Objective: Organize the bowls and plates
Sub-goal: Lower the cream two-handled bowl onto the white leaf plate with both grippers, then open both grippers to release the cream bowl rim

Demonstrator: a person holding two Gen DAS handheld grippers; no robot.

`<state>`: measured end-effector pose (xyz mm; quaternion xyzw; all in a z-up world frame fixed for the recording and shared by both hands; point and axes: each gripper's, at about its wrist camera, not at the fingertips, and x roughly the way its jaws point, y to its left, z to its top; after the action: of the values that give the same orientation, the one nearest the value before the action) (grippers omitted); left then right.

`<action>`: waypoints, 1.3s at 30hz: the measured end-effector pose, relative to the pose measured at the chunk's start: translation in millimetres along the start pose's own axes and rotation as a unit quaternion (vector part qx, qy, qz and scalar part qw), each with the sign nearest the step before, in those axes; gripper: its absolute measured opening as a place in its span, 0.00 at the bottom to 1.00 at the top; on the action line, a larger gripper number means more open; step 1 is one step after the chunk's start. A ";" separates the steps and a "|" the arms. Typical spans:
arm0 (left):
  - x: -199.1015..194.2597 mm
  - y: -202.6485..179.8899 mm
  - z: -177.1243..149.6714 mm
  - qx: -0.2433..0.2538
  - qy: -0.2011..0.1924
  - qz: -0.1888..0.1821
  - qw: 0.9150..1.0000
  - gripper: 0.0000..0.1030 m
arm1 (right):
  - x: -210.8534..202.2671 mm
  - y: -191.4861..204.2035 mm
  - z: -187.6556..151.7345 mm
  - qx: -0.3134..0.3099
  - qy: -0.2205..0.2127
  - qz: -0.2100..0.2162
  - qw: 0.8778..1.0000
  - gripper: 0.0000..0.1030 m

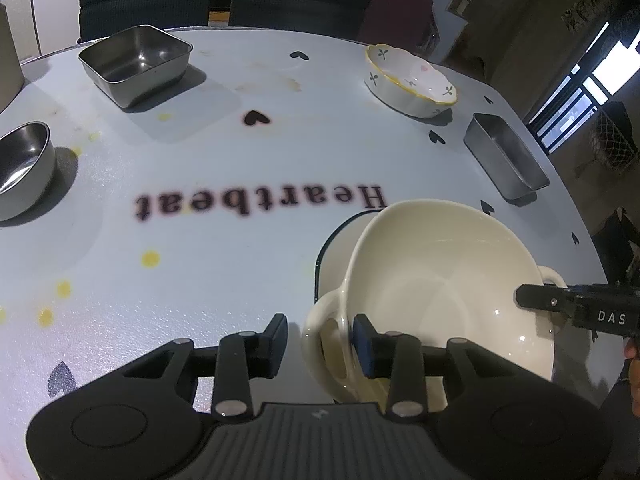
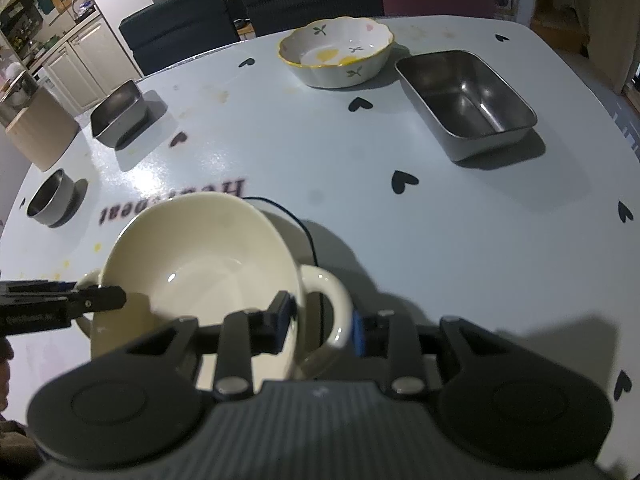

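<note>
Pale tabletop (image 1: pixel 248 160) printed with hearts, carrying steel tins near its far edge. Sitting near the front edge on a dark-rimmed plate (image 1: pixel 334 248): cream two-handled bowl (image 1: pixel 440 280). Straddling one loop handle with daylight beside the pads, gripping nothing: left gripper (image 1: pixel 322 340). Bracketing the opposite handle (likewise loose, not pinching): right gripper (image 2: pixel 320 328). Resting near the far edge: floral scalloped bowl (image 2: pixel 336 52).
</note>
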<state>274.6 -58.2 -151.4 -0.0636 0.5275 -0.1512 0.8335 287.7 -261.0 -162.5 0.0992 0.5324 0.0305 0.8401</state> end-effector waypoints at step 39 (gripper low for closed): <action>-15.3 -2.2 -2.9 0.010 -0.004 0.023 1.000 0.84 | 2.0 -2.0 -7.6 -0.039 0.010 -0.003 0.999 0.65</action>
<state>265.4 -55.2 -139.0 -0.0434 0.5236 -0.1369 0.8398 281.6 -261.5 -167.8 0.0645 0.5398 0.0502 0.8378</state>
